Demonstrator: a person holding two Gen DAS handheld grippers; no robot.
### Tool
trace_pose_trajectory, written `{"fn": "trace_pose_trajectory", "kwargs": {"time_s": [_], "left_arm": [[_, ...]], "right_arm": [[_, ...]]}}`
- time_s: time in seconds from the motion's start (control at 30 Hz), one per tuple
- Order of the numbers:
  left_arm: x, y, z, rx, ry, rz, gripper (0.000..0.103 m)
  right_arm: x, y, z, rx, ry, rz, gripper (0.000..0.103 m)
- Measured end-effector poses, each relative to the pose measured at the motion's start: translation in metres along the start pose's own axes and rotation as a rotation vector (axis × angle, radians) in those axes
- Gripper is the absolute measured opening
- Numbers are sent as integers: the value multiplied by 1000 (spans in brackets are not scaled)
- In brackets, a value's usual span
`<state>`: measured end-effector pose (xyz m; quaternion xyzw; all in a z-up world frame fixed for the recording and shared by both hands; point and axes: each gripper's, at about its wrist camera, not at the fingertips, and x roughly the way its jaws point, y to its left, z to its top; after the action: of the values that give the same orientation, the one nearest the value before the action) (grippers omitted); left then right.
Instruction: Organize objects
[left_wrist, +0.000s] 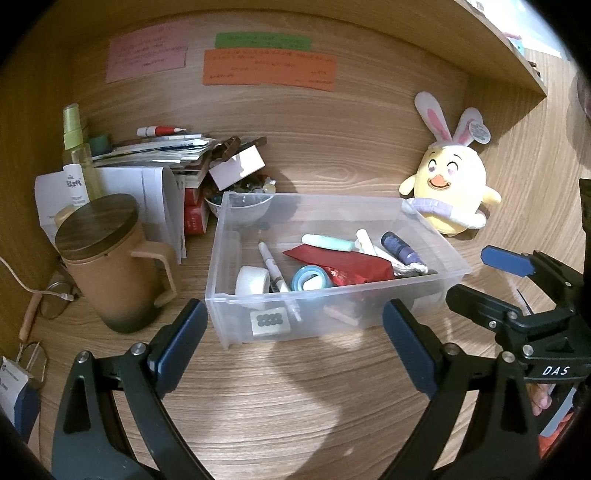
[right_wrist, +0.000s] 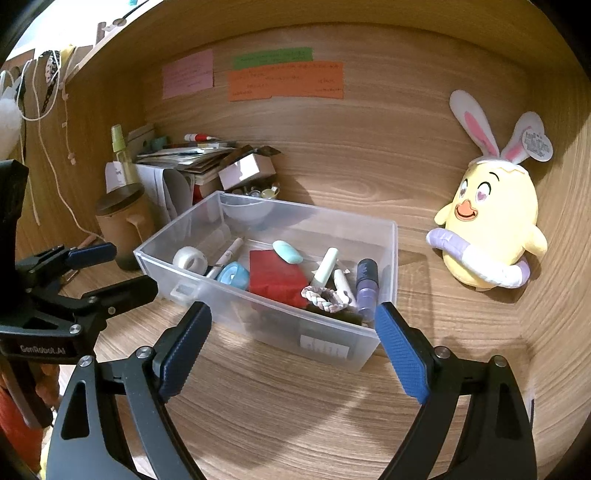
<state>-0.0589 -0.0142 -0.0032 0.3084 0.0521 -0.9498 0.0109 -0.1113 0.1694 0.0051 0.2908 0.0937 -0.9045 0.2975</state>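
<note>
The work surface is a wood-grain desk (left_wrist: 295, 387) enclosed by a matching back panel and side walls, with a shelf overhead. Three paper notes are fixed to the back panel: pink (left_wrist: 147, 51), green (left_wrist: 263, 40) and orange (left_wrist: 269, 67). A yellow plush chick with rabbit ears (right_wrist: 487, 225) stands against the right wall. At the rear left lie stacked papers (left_wrist: 162, 151), a spray bottle (left_wrist: 75, 144) and a brown lidded mug (left_wrist: 110, 258). A clear plastic bin (left_wrist: 236, 332) sits at mid-desk, just ahead of both grippers. It contains a white tape roll (left_wrist: 253, 282), a blue tape roll (left_wrist: 309, 279), a white marker (left_wrist: 274, 269), a red packet (left_wrist: 343, 266), a mint-green tube (left_wrist: 328, 243), a purple bottle (right_wrist: 366, 288) and a braided hair tie (right_wrist: 325, 295). A small bowl of assorted items (left_wrist: 240, 201) stands behind the bin's far left corner. The left gripper (left_wrist: 291, 343) has its jaws wide apart and holds nothing; the right gripper (right_wrist: 291, 343) likewise stands wide open and empty, its pads short of the bin's near wall.
</note>
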Motion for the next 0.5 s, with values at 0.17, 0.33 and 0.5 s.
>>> {"fn": "trace_pose_trajectory", "kwargs": {"time_s": [0.17,0.33,0.5], "left_arm": [[0,-1,0,2,2,0,97],[1,-1,0,-1,5,-1,97],[2,-1,-1,-6,11,-2,97]], "right_arm": [[1,-2,-1,7,6,6,89],[1,-3,-2,16,9,9,89],[3,-5,-2,24,14,13,89]]}}
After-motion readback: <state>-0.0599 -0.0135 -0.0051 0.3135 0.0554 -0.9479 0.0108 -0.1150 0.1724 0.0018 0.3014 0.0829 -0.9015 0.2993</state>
